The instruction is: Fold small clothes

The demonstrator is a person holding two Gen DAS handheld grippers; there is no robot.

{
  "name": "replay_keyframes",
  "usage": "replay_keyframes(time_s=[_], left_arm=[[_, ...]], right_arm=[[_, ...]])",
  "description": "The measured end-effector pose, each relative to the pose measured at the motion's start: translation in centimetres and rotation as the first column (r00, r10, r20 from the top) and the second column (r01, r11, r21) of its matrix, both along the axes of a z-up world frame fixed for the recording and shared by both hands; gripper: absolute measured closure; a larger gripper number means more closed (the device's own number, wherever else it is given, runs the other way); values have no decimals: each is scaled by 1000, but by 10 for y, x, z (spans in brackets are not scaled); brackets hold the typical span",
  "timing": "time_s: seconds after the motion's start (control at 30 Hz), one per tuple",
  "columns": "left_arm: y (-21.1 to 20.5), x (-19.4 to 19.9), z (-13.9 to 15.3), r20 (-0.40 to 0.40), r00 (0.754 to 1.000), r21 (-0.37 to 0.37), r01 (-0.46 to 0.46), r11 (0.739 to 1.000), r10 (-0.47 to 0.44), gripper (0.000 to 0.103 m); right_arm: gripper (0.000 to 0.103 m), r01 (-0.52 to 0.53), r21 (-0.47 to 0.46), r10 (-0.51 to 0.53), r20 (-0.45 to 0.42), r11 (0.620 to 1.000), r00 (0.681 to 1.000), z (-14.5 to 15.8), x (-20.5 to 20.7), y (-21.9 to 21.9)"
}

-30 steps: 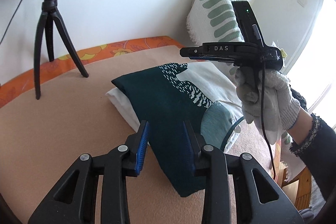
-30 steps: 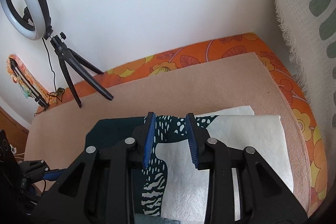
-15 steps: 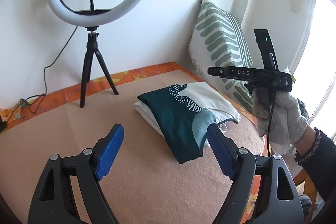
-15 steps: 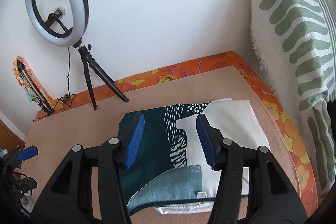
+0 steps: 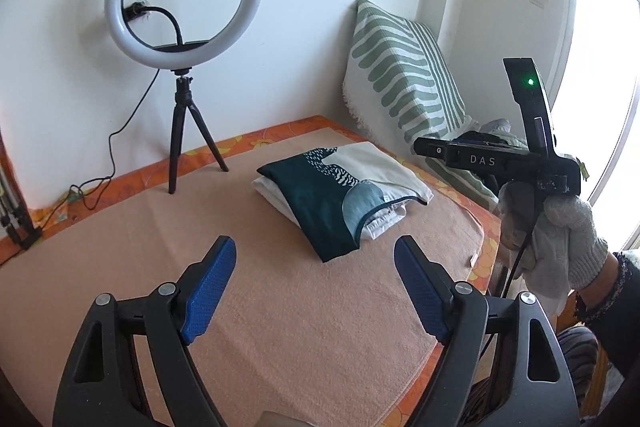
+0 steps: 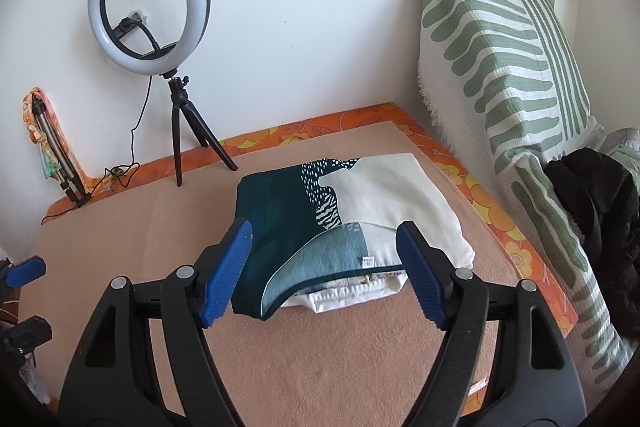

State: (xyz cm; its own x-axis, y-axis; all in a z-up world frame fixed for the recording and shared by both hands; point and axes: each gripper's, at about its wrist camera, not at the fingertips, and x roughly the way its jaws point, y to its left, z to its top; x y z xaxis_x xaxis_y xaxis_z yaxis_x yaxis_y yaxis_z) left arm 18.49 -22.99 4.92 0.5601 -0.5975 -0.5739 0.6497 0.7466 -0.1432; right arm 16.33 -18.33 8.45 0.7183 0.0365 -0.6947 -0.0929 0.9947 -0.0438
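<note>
A folded garment [image 5: 340, 187], dark teal and cream with a white pattern, lies in a neat stack on the tan blanket [image 5: 260, 287]; it also shows in the right wrist view [image 6: 340, 215] with white folded cloth under it. My left gripper [image 5: 314, 287] is open and empty, held well back above the blanket, short of the garment. My right gripper [image 6: 324, 267] is open and empty, raised over the garment's near edge. The right gripper's body [image 5: 500, 159], held in a gloved hand, shows in the left wrist view.
A ring light on a black tripod [image 5: 182, 131] stands at the back left by the wall, its cable trailing left. A green-striped pillow [image 6: 508, 67] leans at the right. Dark clothes [image 6: 600, 211] lie beside it. The orange floral mattress edge [image 6: 500, 219] borders the blanket.
Both grippers have opened wide and pulled up and back from the garment, which now lies free and folded on the blanket.
</note>
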Motion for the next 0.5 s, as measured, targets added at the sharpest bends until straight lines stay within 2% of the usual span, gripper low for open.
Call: replay_keyframes(time_s=[0.2, 0.3, 0.33, 0.5], left_arm=[[14, -20, 7, 34, 999, -19, -18, 1000, 18, 19], [20, -24, 7, 51, 998, -18, -48, 999, 48, 2], [22, -25, 7, 53, 997, -23, -52, 998, 53, 0], [29, -25, -5, 40, 996, -27, -73, 997, 74, 1]], right_arm=[[16, 24, -34, -22, 57, 999, 998, 8, -39, 10], [10, 36, -41, -32, 91, 998, 995, 8, -53, 13], [10, 42, -39, -38, 98, 998, 994, 7, -55, 14], [10, 62, -30, -58, 122, 998, 991, 3, -62, 19]])
